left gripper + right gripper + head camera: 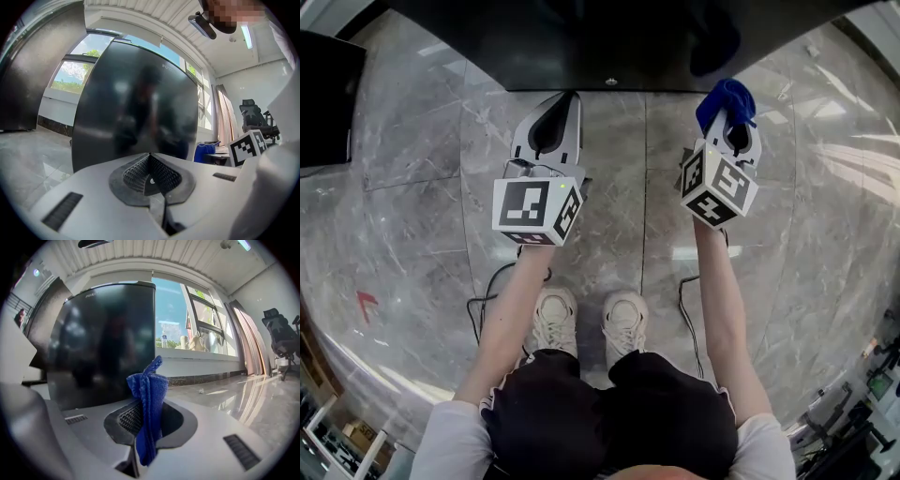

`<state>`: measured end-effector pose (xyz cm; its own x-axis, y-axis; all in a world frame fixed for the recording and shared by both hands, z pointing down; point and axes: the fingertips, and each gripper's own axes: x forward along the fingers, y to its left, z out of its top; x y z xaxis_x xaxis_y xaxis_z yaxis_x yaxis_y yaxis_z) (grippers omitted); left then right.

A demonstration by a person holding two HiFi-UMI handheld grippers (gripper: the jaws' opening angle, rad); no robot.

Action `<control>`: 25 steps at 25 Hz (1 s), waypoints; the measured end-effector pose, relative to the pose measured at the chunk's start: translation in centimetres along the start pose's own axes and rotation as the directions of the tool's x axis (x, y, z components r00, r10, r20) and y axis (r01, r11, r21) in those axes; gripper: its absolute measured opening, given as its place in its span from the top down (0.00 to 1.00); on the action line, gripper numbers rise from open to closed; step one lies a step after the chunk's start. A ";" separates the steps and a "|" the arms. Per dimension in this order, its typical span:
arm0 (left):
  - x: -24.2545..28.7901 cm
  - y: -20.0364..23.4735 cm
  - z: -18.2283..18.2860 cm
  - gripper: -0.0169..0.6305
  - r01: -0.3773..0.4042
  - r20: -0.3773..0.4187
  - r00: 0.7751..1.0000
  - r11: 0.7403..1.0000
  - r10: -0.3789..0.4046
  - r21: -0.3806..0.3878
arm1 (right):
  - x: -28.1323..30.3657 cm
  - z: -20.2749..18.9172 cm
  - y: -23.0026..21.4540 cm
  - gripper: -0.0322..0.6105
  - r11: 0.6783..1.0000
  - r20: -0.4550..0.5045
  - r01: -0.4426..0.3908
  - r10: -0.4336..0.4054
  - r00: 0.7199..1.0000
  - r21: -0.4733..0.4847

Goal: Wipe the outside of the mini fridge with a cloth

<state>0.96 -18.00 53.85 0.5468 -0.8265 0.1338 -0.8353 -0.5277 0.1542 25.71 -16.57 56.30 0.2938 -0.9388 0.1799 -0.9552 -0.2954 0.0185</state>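
Observation:
The black glossy mini fridge (pixel 609 42) stands on the floor ahead of me; its door fills the left gripper view (pixel 136 108) and shows at the left of the right gripper view (pixel 105 357). My right gripper (pixel 729 117) is shut on a blue cloth (pixel 724 101), which sticks up bunched between the pads (pixel 149 408). It hovers just short of the fridge's front right. My left gripper (pixel 555 117) is shut with nothing in it, its black pads pressed together (pixel 151 172), a little before the fridge front.
Grey marble floor tiles (pixel 412 234) spread all round. A dark cabinet (pixel 328 94) stands at the left. Cables (pixel 483 300) trail by my white shoes (pixel 591 319). An office chair (pixel 280 338) and a long window (pixel 192 329) lie to the right.

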 end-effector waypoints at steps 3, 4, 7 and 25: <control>-1.1 0.4 1.4 0.97 -0.017 0.025 1.000 1.000 0.017 0.001 | -1.7 0.8 2.7 0.85 0.997 0.000 -0.066 0.066 0.998 0.039; -1.4 0.6 2.0 0.97 -0.022 0.037 0.999 1.000 0.022 0.001 | -2.1 1.2 3.6 0.85 0.995 0.003 -0.088 0.088 0.996 0.047; -3.0 1.0 3.8 0.97 -0.031 0.070 0.997 0.999 0.031 0.012 | -3.7 2.8 6.2 0.85 0.988 0.012 -0.141 0.141 0.990 0.061; -6.5 3.7 8.0 0.97 -0.110 0.133 0.986 0.991 0.100 0.070 | -7.5 8.1 15.4 0.85 0.946 0.092 -0.323 0.319 0.943 0.035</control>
<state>-6.09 -16.17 45.73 0.4478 -0.8939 0.0176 -0.8925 -0.4457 0.0695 9.05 -15.56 47.24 -0.0242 -0.9961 0.0851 -0.9970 0.0178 -0.0752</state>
